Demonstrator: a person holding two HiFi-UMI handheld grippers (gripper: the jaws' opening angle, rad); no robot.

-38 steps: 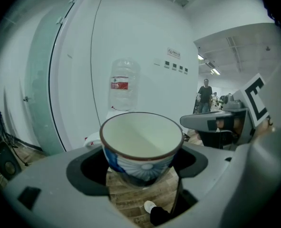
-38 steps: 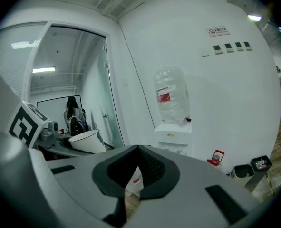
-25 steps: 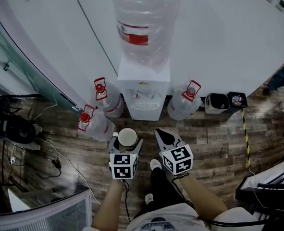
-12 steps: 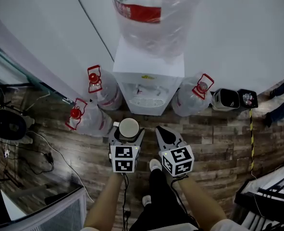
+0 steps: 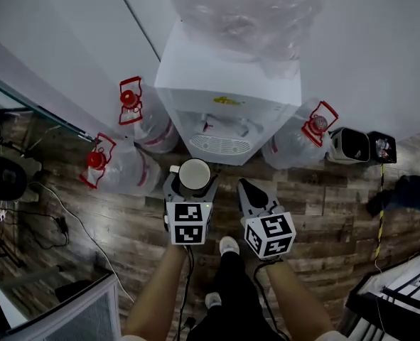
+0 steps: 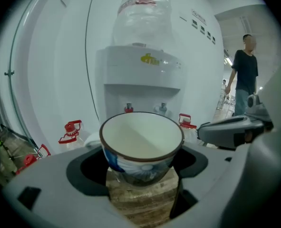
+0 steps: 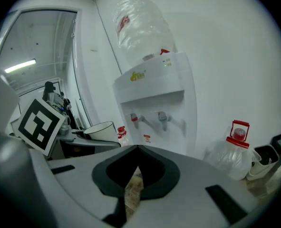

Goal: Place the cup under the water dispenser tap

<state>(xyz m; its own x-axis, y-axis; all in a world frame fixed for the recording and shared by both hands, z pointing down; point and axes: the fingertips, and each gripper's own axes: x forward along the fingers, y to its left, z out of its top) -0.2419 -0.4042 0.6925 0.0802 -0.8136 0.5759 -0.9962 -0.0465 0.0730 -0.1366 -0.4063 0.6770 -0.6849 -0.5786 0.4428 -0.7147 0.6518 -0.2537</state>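
Observation:
A white cup (image 5: 194,174) with a brown rim and blue pattern (image 6: 141,144) sits upright between the jaws of my left gripper (image 5: 192,183), which is shut on it. It hangs just in front of the white water dispenser (image 5: 227,91), short of the red tap (image 6: 128,109) and the blue tap (image 6: 162,108) in the recess. The grille tray (image 5: 219,144) lies under the taps. My right gripper (image 5: 249,191) is beside the left one, shut with nothing in it. From the right gripper view the cup (image 7: 100,128) appears at the left, the taps (image 7: 149,119) ahead.
Spare water bottles with red caps stand on the wooden floor at the dispenser's left (image 5: 142,123), (image 5: 114,169) and right (image 5: 302,141). Small bins (image 5: 352,145) sit at the far right. Cables (image 5: 46,219) trail at the left. A person (image 6: 245,68) stands at the right in the left gripper view.
Both grippers and the cup have come closer to the dispenser, which now fills more of the head view. The grip on the cup is unchanged.

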